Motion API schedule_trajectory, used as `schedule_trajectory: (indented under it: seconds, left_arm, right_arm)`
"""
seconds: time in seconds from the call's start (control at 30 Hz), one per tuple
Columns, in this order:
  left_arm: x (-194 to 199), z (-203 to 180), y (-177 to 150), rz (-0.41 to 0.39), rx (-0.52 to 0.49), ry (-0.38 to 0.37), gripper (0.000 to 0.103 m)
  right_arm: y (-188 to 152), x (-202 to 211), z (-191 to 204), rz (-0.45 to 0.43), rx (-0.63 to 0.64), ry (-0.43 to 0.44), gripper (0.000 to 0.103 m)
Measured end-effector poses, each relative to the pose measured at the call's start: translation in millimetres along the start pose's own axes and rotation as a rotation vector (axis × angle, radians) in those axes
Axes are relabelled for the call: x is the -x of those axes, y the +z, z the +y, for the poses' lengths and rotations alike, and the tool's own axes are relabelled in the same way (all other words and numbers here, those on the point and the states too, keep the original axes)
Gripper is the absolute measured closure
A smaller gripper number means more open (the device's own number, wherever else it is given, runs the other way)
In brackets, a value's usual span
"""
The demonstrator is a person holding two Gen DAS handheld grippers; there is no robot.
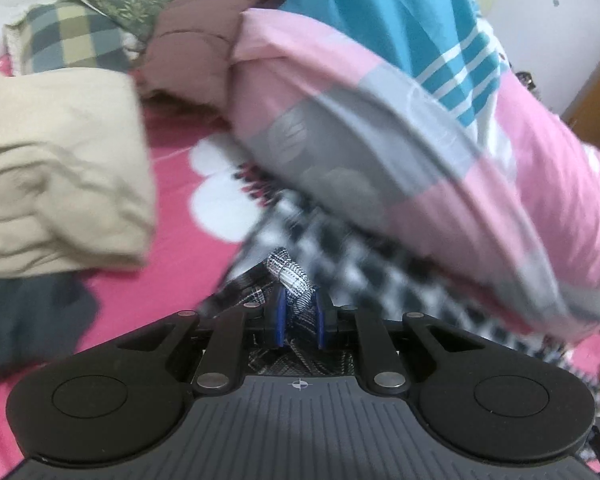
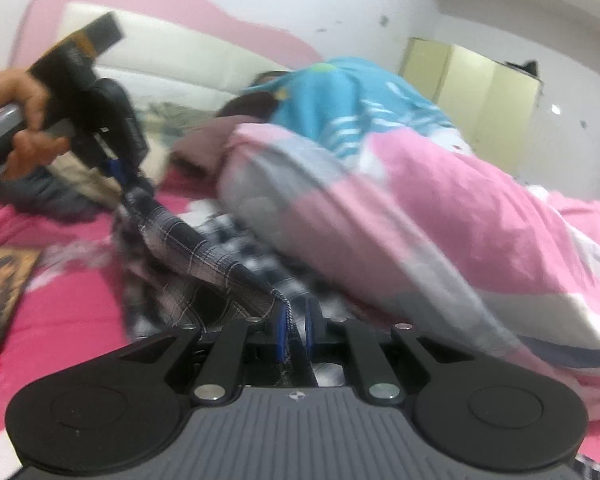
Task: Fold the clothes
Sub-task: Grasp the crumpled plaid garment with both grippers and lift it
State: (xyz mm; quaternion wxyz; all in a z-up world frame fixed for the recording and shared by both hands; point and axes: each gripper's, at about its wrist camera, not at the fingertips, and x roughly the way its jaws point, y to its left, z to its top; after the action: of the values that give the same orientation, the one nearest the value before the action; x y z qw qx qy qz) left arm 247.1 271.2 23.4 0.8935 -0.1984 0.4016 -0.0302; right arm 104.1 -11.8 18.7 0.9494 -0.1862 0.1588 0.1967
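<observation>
From the left wrist, the left gripper pinches a corner of the dark plaid garment between its blue pads. The cloth lies over the pink bed sheet, beside a beige folded cloth and a pink quilt.

From the right wrist, the right gripper is closed on the garment's other corner. The cloth stretches in a long band up and left to the left gripper, held in a hand.
</observation>
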Motion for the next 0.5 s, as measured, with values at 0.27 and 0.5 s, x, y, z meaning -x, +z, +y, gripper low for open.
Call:
schedule_trajectory:
  seconds: [0.27,0.5]
  left_arm:
    - [-57,-26,39,0.021,0.058,-0.023,0.09]
    - [-117,-24,45,0.036,0.08,-0.011,0.084]
  right_arm:
    - [18,-79,-70,0.068,-0.106,-0.036,0.097]
    - [-5,-150,-85,0.153,-0.131,-0.062,0.097]
